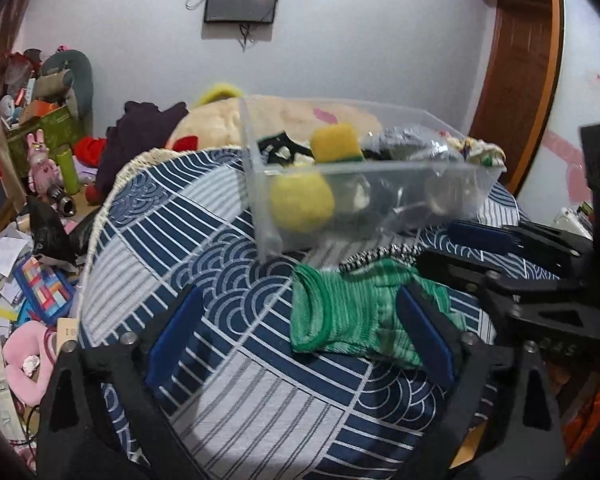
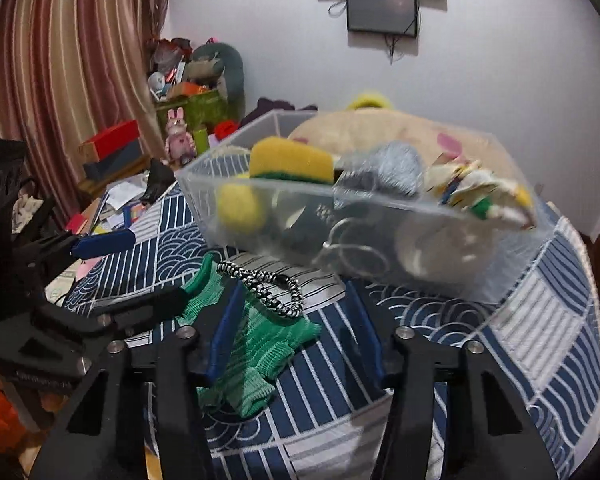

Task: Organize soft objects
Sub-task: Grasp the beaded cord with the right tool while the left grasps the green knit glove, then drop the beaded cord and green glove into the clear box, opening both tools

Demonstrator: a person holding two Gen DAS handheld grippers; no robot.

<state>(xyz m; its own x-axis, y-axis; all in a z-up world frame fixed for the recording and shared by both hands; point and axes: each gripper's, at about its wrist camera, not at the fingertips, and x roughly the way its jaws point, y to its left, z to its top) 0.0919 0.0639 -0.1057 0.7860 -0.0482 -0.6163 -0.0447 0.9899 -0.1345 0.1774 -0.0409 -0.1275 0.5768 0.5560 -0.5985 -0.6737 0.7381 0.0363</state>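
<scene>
A green knitted glove [image 1: 340, 312] lies flat on the blue-and-white patterned cushion [image 1: 228, 280]; it also shows in the right wrist view [image 2: 260, 344]. A black-and-white braided cord [image 2: 268, 288] lies across it, seen too in the left wrist view [image 1: 376, 258]. My left gripper [image 1: 300, 332] is open, its right finger over the glove. My right gripper [image 2: 296, 324] is open above the glove and cord. Behind stands a clear plastic bin [image 1: 380, 200] holding a yellow sponge [image 1: 336, 144], a yellow ball [image 1: 300, 200], grey and patterned cloths. The bin also shows in the right wrist view [image 2: 480, 272].
A beige plush [image 1: 220, 124] and dark clothes [image 1: 140, 136] lie behind the cushion. The floor at left is cluttered with papers, a pink toy [image 1: 24, 360] and boxes. A striped curtain [image 2: 60, 60] hangs at left. A wooden door frame [image 1: 520, 80] is at right.
</scene>
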